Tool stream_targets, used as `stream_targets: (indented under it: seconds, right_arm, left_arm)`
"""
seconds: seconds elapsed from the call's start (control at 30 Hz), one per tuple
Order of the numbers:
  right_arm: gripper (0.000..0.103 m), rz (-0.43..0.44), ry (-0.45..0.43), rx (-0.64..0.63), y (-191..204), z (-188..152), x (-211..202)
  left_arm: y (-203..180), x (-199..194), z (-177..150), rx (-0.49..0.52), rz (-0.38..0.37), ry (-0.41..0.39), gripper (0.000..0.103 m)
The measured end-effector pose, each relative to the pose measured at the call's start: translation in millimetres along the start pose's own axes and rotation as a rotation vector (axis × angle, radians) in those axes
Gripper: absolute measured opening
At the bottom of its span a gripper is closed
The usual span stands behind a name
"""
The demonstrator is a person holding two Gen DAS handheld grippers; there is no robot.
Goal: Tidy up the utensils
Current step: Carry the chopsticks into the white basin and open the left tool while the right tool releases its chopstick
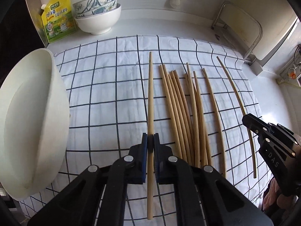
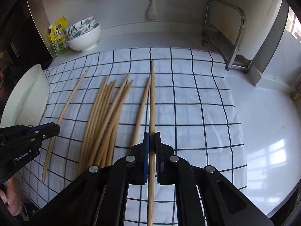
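1. Clamped in left claw (image 1: 150,141): one pale bamboo chopstick (image 1: 150,98), pointing to 12 o'clock.
2. Gripped in right claw (image 2: 152,141): another bamboo chopstick (image 2: 152,101).
3. Between them, loose chopstick bundle (image 1: 185,116) on white blue-checked cloth (image 1: 105,86).
4. At 9 o'clock, white plastic tub (image 1: 32,124) on worktop (image 2: 267,116).

The left hand-held gripper (image 1: 150,141) points forward, its blue-padded fingers (image 1: 144,150) pressed together on a thin stick. The right hand-held gripper (image 2: 152,141) lies parallel beside it, likewise clamped on a stick, with a bare hand (image 1: 278,197) behind it.
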State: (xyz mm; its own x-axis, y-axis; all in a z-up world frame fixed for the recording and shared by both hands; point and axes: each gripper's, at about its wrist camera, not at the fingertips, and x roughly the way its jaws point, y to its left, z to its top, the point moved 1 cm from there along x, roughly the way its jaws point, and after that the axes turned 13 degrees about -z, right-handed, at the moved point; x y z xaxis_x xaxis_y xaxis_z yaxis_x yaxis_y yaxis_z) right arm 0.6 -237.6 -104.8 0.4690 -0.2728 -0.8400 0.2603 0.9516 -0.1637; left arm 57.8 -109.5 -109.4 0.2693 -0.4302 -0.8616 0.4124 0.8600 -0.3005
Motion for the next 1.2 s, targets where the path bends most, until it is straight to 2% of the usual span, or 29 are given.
stream_targets:
  seconds: [0.13,0.23,0.4,0.57,0.7,0.83,1.0,1.2]
  right_arm:
    - [0.006,0.040,-0.052,-0.004,28,20,-30]
    - [0.006,0.094,-0.088,-0.019,63,37,-48]
    - [0.006,0.195,-0.112,-0.076,138,61,-66]
    - [0.006,0.275,-0.101,-0.135,221,73,-70]
    - [0.006,0.294,-0.064,-0.183,280,74,-63]
    - [0.006,0.277,-0.016,-0.202,319,65,-52]
    - [0.006,0.248,0.063,-0.177,336,54,-28]
    - [0.006,0.230,0.063,-0.145,342,53,-23]
  left_arm:
    - [16,-39,10,-0.004,-0.004,-0.062,0.007]
    - [43,-70,16,-0.028,0.013,-0.111,0.007]
    - [109,-111,15,-0.090,0.078,-0.162,0.007]
    - [177,-133,8,-0.145,0.134,-0.181,0.007]
    - [218,-134,0,-0.169,0.153,-0.164,0.007]
    - [245,-125,-10,-0.182,0.139,-0.129,0.007]
    - [263,-107,-16,-0.168,0.110,-0.078,0.007]
    - [271,-99,-20,-0.152,0.091,-0.045,0.007]
